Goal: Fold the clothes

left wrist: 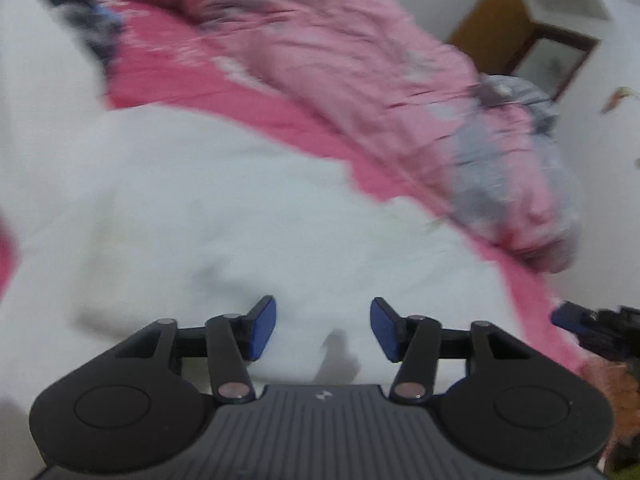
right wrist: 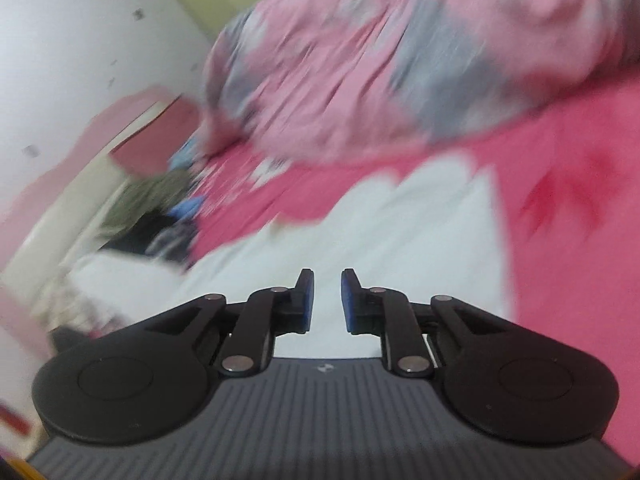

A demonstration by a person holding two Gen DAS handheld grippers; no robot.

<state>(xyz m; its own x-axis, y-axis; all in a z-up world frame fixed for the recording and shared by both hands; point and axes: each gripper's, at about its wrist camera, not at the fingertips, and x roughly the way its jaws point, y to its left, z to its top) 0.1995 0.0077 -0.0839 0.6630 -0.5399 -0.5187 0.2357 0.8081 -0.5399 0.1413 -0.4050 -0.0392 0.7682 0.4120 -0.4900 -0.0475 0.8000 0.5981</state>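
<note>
A spread garment [left wrist: 224,216] is laid flat on the bed sheet [left wrist: 168,64], and the near part of the bed is covered by it. The left gripper [left wrist: 323,327] is held above the near part of this garment, its jaws set apart with nothing between them. Behind the garment, toward the far edge of the bed, a bunched quilt [left wrist: 360,64] is heaped on the sheet. At the far left corner a pile of clothes [left wrist: 92,28] is seen. The right gripper [right wrist: 327,300] is held over the same garment [right wrist: 380,240], jaws narrowly parted. In that view the quilt [right wrist: 360,64] is placed behind, and the pile [right wrist: 160,216] to the left.
</note>
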